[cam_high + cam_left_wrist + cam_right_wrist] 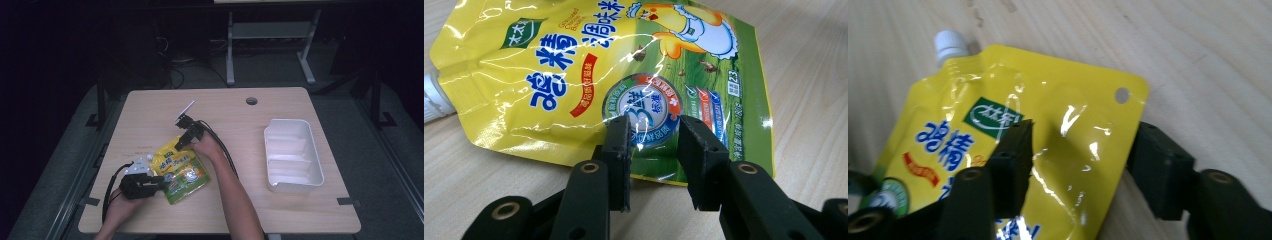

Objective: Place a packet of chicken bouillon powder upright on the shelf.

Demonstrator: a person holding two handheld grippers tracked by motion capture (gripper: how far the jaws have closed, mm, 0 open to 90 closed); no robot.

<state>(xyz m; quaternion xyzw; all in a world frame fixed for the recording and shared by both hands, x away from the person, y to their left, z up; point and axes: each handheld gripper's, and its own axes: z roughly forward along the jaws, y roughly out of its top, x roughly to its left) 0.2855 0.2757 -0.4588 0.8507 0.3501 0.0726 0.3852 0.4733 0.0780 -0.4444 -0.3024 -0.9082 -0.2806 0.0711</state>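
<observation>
A yellow and green spouted pouch (181, 171) with printed writing lies flat on the wooden table (240, 125), its white cap (148, 157) pointing left. My left gripper (161, 181) is at the pouch's near-left edge. In the left gripper view its jaws stand open (654, 147) over the green lower edge of the pouch (589, 65), with nothing pinched. My right gripper (180, 144) is at the pouch's far end. Its jaws stand wide open (1080, 145) and straddle the top corner of the pouch (1073, 95) beside the punched hole; the cap (950, 44) lies beyond.
A white divided tray (293, 156) sits on the right side of the table. A round cable hole (251, 101) is near the far edge. Cables trail from both grippers. Bare wood lies along the back and near-right of the table.
</observation>
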